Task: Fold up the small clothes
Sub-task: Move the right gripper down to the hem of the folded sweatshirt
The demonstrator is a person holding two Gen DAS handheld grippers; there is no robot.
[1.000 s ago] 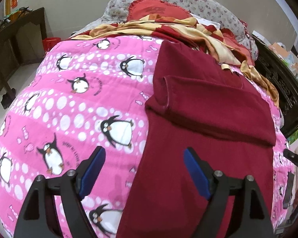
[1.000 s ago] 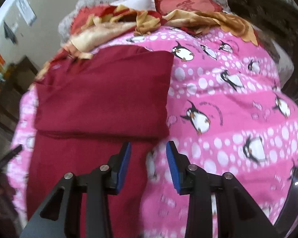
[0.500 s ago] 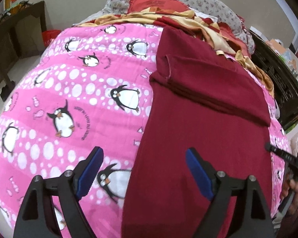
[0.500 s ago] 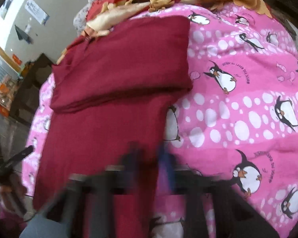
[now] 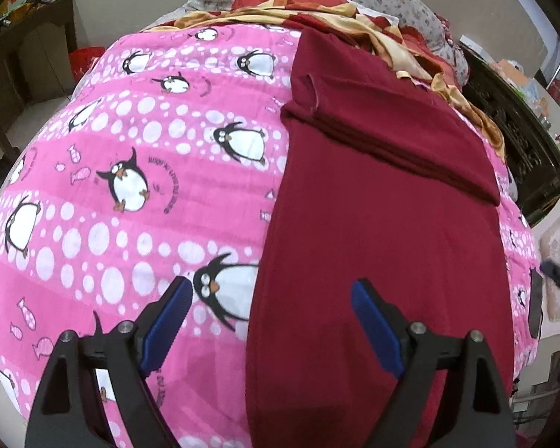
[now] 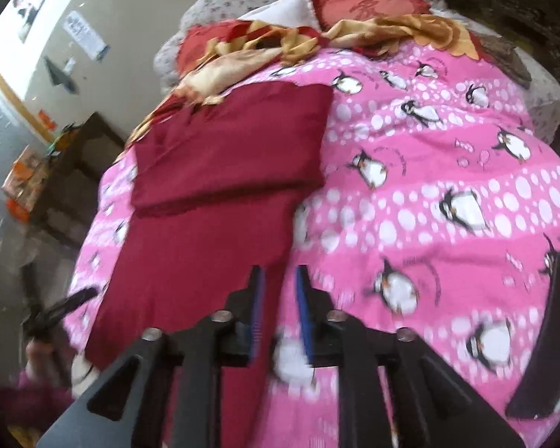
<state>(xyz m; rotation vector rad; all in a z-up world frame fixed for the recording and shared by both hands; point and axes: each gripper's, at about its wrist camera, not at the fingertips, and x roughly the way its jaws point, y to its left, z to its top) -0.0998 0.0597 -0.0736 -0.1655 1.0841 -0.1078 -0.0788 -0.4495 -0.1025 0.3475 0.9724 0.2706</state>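
I have pulled both tools back toward the near hem of the dark red garment point(image 5: 384, 231), which lies on the pink penguin quilt point(image 5: 138, 201), far part already folded. Left tool point(image 5: 270, 321) gapes wide, empty; right tool point(image 6: 278, 313) is narrowly parted, holding nothing. I judge the hem grasp comes next

Soft, even indoor light is filling both views, no glare showing. Left wrist view is staying sharp; left gripper point(image 5: 268, 311) is casting a faint shadow on the pink quilt point(image 5: 138, 194) near its close edge. Right wrist view is smearing with motion blur, right gripper point(image 6: 279, 304) and penguin prints going soft. Daylight is brightening the wall point(image 6: 104, 11) at upper left. Fisheye is bulging the bed, corners vignetting black
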